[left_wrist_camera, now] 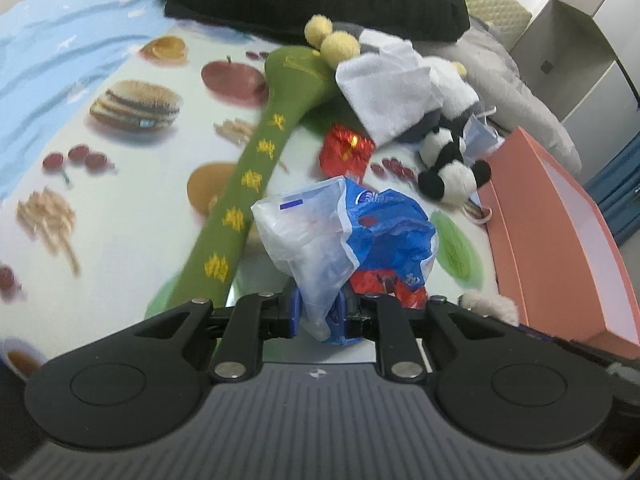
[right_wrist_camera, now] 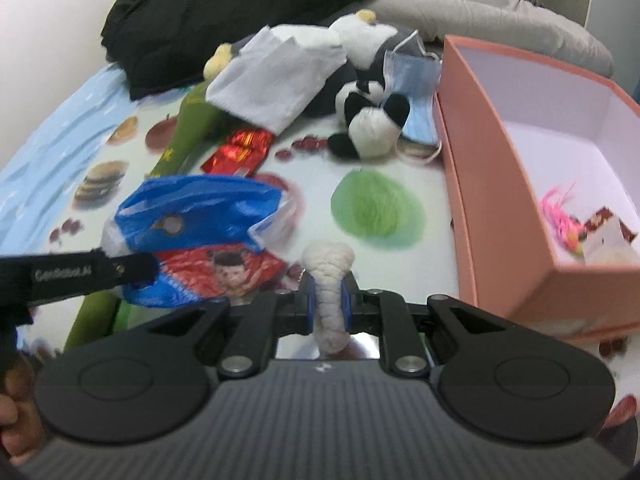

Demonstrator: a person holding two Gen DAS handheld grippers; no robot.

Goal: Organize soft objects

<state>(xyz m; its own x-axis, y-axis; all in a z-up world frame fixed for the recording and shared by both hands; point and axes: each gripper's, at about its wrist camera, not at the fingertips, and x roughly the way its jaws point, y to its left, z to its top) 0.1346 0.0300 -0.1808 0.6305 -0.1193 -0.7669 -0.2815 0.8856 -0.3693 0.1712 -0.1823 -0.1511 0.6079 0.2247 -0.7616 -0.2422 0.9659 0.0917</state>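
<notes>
My left gripper (left_wrist_camera: 320,312) is shut on a crumpled blue-and-white plastic bag (left_wrist_camera: 344,232) and holds it over the food-print sheet. The bag also shows in the right wrist view (right_wrist_camera: 196,216), with the left gripper's finger (right_wrist_camera: 92,274) on it. My right gripper (right_wrist_camera: 329,300) is shut on a small white knitted roll (right_wrist_camera: 330,280), just left of the pink box (right_wrist_camera: 472,184). A panda plush (right_wrist_camera: 368,120), white cloth (right_wrist_camera: 276,80), blue face mask (right_wrist_camera: 412,80), red foil packet (right_wrist_camera: 236,152) and long green plush (left_wrist_camera: 256,184) lie behind.
The pink box stands open at the right and holds a pink tassel item (right_wrist_camera: 560,216) and some pale things. A black garment (right_wrist_camera: 224,12) and a grey quilt (right_wrist_camera: 500,4) lie at the back of the bed. A white cabinet (left_wrist_camera: 576,40) stands beyond.
</notes>
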